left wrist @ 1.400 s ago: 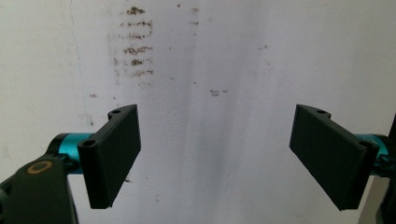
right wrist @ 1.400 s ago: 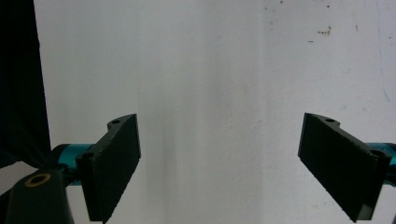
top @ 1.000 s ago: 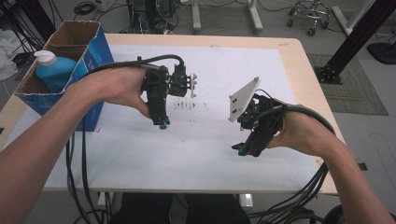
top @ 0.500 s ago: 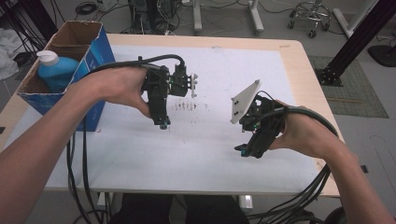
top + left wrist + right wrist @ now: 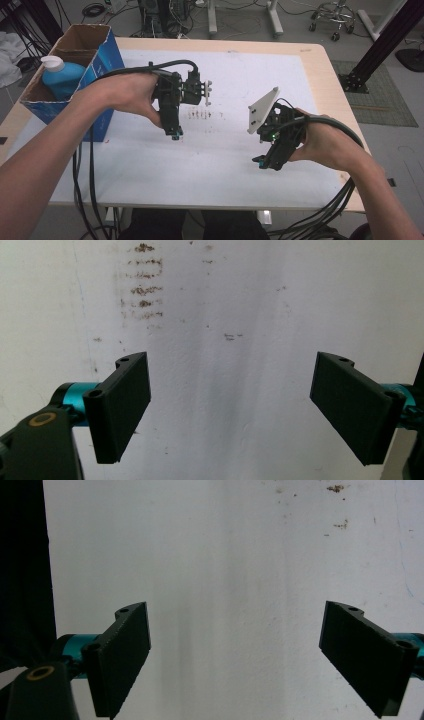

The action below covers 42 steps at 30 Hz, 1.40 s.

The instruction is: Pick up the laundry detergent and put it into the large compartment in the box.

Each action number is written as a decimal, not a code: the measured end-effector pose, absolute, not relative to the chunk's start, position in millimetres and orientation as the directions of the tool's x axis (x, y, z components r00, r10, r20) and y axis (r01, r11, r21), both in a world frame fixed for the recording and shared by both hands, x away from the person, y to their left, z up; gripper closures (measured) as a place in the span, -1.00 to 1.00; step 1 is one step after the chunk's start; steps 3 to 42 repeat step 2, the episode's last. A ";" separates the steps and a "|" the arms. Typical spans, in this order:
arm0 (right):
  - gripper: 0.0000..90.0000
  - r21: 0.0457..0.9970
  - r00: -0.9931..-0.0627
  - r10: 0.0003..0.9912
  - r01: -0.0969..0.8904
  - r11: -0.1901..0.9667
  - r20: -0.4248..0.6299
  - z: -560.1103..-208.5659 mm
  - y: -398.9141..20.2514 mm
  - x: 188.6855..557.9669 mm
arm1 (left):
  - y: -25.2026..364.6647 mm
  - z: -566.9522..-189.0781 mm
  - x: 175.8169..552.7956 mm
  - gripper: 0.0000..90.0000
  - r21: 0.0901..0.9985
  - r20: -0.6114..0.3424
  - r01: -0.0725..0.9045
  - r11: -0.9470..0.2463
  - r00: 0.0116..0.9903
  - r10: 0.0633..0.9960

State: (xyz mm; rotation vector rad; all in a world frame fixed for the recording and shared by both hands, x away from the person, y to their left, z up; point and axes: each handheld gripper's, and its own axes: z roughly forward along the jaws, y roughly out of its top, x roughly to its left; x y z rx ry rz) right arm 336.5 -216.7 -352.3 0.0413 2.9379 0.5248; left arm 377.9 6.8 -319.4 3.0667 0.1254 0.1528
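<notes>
Wide white-topped wooden table (image 5: 150, 165) spreads below, and at its left edge sits an open blue cardboard box (image 5: 105, 60) with a blue plastic bottle (image 5: 62, 80) inside. The left gripper (image 5: 174, 136) hangs over the table's middle, beside brown smudges (image 5: 202, 114), jaws wide apart, nothing between them. The right gripper (image 5: 261, 162) hovers nearer the right edge, jaws also spread, empty.

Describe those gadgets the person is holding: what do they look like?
Each is a black hand-held frame. The left tongs and right tongs have two flat black jaws on teal mounts, with a brass-coloured ring near one. Thick black cables trail off. The right one carries a grey three-cornered plate. Forearms are bare.
</notes>
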 end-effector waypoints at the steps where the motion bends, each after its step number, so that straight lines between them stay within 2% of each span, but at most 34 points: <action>1: -0.73 0.347 -0.988 0.055 0.000 0.938 -0.147 -352.3 -216.8 336.4 | 6.7 -319.4 377.9 -0.63 0.075 0.097 0.079 -0.994 0.992 0.086; 42: -0.73 0.347 -0.988 0.056 0.002 0.938 -0.146 -352.2 -216.8 336.3 | 6.8 -319.2 377.9 -0.63 0.076 0.096 0.081 -0.994 0.991 0.089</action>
